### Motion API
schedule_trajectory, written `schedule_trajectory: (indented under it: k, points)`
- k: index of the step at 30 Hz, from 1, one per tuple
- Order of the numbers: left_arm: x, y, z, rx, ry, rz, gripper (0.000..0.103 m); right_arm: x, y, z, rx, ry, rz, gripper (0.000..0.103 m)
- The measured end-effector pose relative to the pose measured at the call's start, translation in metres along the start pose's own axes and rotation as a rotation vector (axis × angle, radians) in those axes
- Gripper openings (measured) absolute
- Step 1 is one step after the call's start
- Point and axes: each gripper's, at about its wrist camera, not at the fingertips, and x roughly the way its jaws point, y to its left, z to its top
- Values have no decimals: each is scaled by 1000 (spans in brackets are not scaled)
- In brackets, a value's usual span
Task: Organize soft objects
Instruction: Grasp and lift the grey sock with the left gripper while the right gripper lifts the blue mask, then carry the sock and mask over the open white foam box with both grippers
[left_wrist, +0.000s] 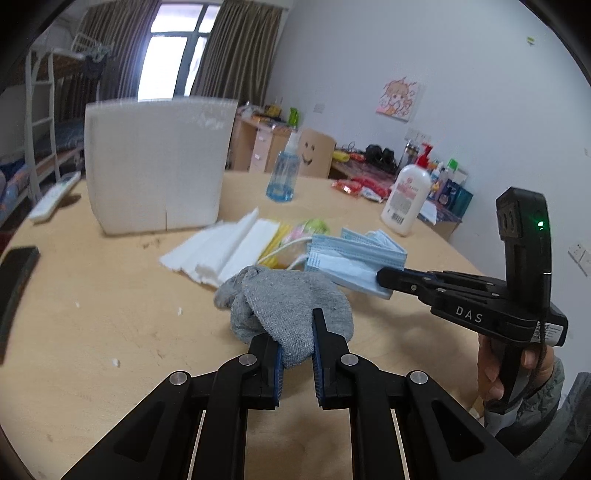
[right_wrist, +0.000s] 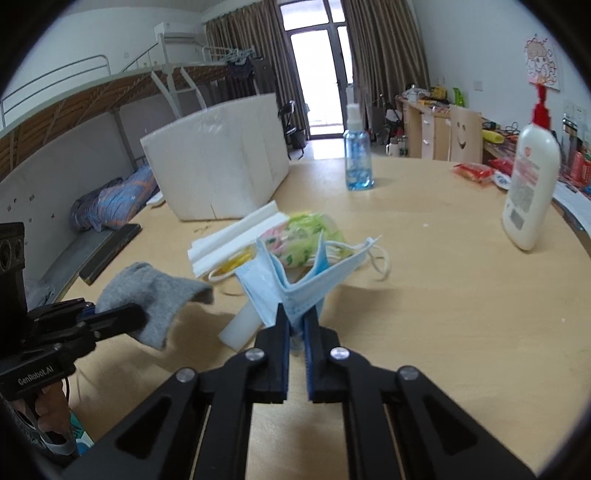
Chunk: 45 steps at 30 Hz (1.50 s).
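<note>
At frame centre: left gripper (left_wrist: 297, 345) clamps the grey sock (left_wrist: 291, 306)
Right gripper (right_wrist: 295, 325): pinches the blue mask (right_wrist: 295, 284)
Advice: lift both clear, slowly

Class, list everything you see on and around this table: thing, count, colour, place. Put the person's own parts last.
sock: one, grey, in left gripper
face masks: several, blue, one pinched in right gripper
tissue stack: one, white, mid-table
patterned mask: one, green-pink, behind blue masks
foam box: one, white, far left
spray bottle: one, clear blue, far centre
lotion bottle: one, white, red pump, right
table: one, light wood
left gripper: black, shut on sock
right gripper: black, shut on mask
</note>
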Motion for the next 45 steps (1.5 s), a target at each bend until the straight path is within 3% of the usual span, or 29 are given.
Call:
schedule_trajectory:
  k: [19, 33, 36, 45]
  points:
    - [-82, -45, 18, 115, -224, 62, 14, -89, 23, 6, -64, -228, -23, 9]
    - [-130, -71, 15, 209, -394, 192, 14, -129, 35, -5, -105, -347, -30, 9]
    - [-138, -75, 13, 220, -431, 258, 14, -136, 38, -8, -113, -363, -26, 9]
    - [-151, -73, 7, 221, -470, 355, 14, -144, 51, -13, -151, -398, -9, 9]
